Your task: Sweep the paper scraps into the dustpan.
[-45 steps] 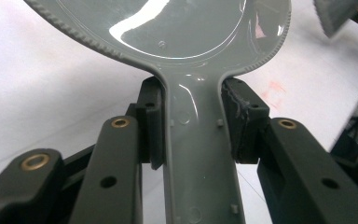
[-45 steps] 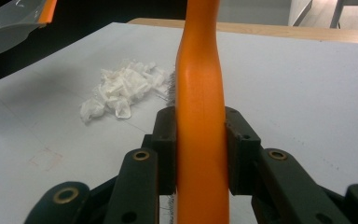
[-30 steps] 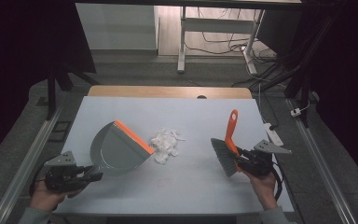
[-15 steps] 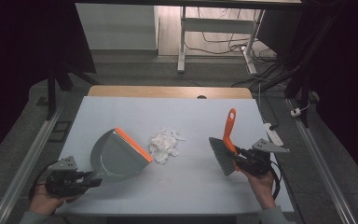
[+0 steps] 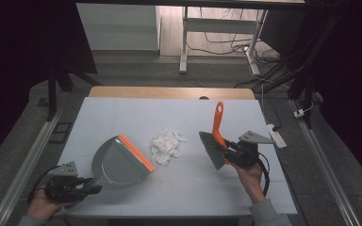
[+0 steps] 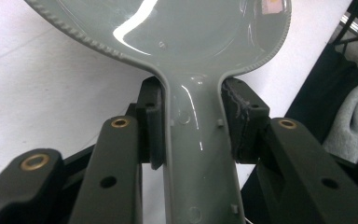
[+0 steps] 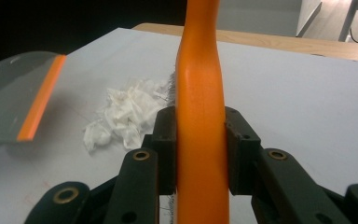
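Observation:
A grey dustpan [image 5: 120, 161] with an orange lip lies on the white table [image 5: 122, 117] at the front left. My left gripper [image 5: 86, 183] is shut on its handle [image 6: 198, 154], and the pads press both sides of it in the left gripper view. A small heap of white paper scraps [image 5: 166, 145] sits just right of the pan's lip. My right gripper [image 5: 230, 151] is shut on the orange handle [image 7: 200, 93] of a hand brush [image 5: 212, 149]. The brush's grey bristles hang a little to the right of the heap, and its handle points away from me.
A wooden strip [image 5: 169, 92] borders the table's far edge. Beyond it stand a white table frame [image 5: 185, 42] and floor cables. Metal rails [image 5: 26, 165] run along both sides of the table. In the right gripper view the scraps [image 7: 126, 114] lie left of the handle, beside the dustpan [image 7: 18, 102].
My right gripper has carried the brush to the left, closer to the paper heap. The dustpan and left gripper have drifted slightly toward me.

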